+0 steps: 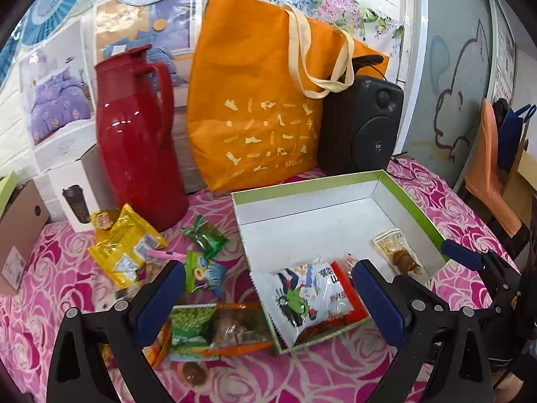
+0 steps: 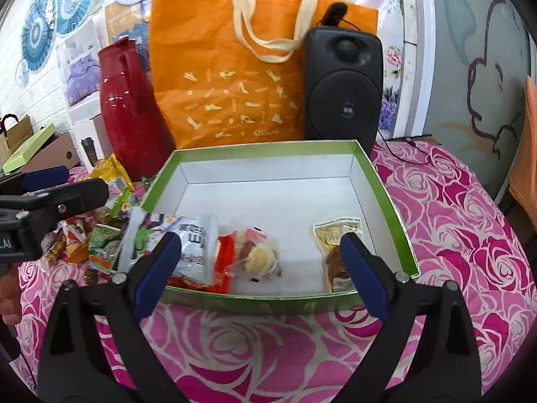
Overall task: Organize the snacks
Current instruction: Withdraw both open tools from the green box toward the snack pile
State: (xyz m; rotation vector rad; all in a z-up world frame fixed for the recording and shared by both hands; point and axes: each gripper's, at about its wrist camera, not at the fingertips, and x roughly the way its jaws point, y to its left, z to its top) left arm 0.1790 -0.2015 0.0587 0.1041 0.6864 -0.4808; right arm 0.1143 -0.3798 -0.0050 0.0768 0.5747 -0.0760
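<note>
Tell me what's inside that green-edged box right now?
Inside the box lie a white cartoon packet leaning over its left wall, a red packet partly hidden beneath it, a clear-wrapped pale snack, and a brown-filled pouch partly behind the right gripper's finger.

Home: rose tablecloth (image 2: pixel 453 201), thermos (image 1: pixel 137 134).

Snack packets (image 1: pixel 303 297) in green-rimmed box (image 1: pixel 302 186)

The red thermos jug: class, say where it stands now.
In the left wrist view the red thermos jug stands upright at the table's back left, beside the orange tote bag, behind the yellow snack packet.
</note>
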